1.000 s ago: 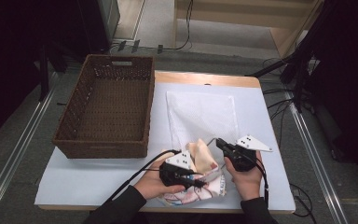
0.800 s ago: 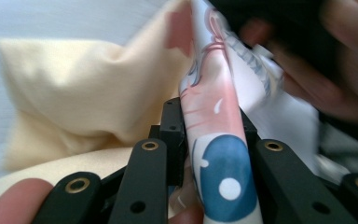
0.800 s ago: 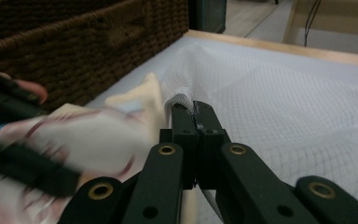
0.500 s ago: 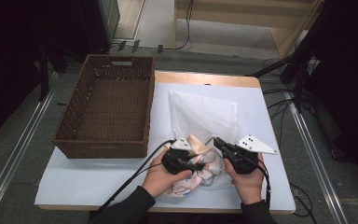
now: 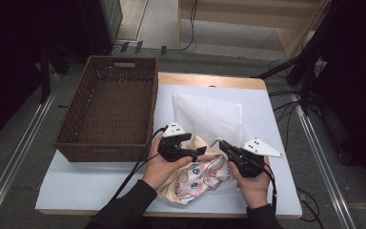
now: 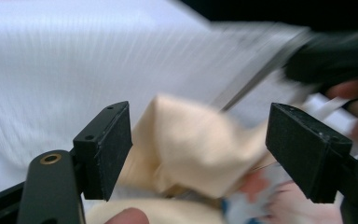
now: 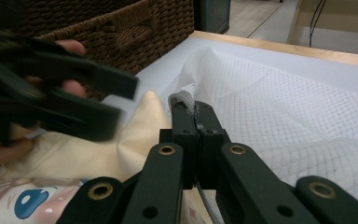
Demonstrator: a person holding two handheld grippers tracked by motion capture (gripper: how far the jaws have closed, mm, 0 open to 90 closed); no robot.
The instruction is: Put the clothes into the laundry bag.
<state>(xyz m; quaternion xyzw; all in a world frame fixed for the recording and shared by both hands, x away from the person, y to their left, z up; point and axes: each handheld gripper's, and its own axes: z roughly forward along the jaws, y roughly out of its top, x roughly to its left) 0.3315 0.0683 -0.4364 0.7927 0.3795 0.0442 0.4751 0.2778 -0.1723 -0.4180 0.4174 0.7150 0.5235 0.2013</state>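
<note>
A cream cloth [image 5: 200, 177] with a coloured cartoon print lies bunched at the table's near edge, its top fold at the mouth of a white mesh bag [image 5: 209, 114]. My left gripper [image 5: 198, 151] hovers over that fold. Its jaws have just been opening, and in the left gripper view [image 6: 199, 154] the cloth [image 6: 182, 135] sits between the pads without being pressed. My right gripper [image 5: 221, 144] is shut on the bag's grey-edged rim, which shows pinched between its jaws in the right gripper view [image 7: 196, 114], with the mesh [image 7: 284, 112] spreading away to the right.
A dark brown wicker basket [image 5: 109, 109] stands on the left half of the white table [image 5: 90, 181], close beside my left hand. Cables trail from both grippers toward the near edge. Beyond the table lie the floor and a wooden step.
The left gripper has moved away from the person toward the bag's mouth and its jaws have spread off the cloth. The right gripper has kept its place on the bag's rim.
</note>
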